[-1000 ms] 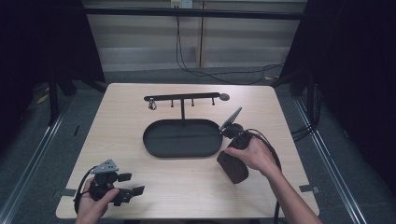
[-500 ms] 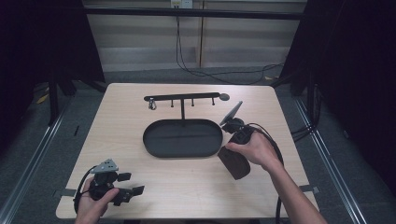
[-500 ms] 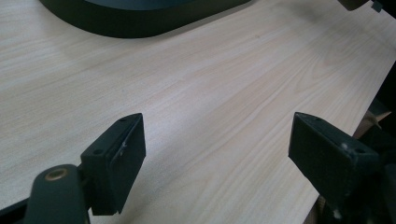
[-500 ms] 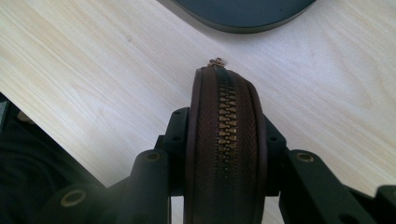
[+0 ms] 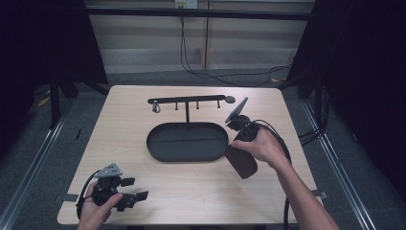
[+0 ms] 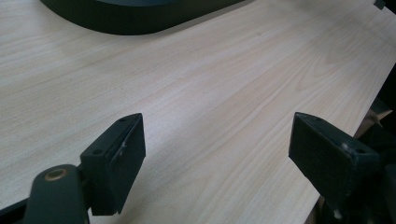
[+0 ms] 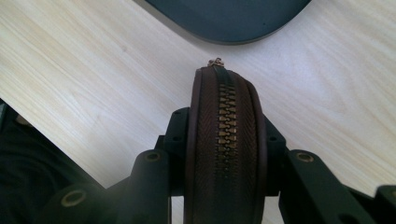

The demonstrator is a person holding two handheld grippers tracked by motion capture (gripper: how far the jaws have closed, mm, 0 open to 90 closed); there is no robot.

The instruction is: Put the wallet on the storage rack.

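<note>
A dark brown zippered pouch [image 5: 242, 163] hangs just above the table, right of the black oval tray [image 5: 163, 154]. My right gripper [image 5: 239, 152] is shut on it, held in a person's hand. In the right gripper view the pouch [image 7: 227, 107] stands edge-on with its brass zipper facing the camera, and the right gripper [image 7: 226, 140] has its black pads pressed on both flanks. My left gripper [image 5: 136, 189] rests near the table's front left corner. Its jaws stand wide open over bare wood, as the left gripper [image 6: 215, 158] shows in its own view.
A black rack [image 5: 187, 101] with several hooks stands behind the tray, and a small metal item hangs at its left end. The tray's edge [image 7: 229, 28] lies just beyond the pouch. The table's front edge [image 6: 345, 140] runs close by the left gripper.
The right hand has lifted the pouch slightly and carried it a little farther from the front edge. The left gripper has stayed where it was.
</note>
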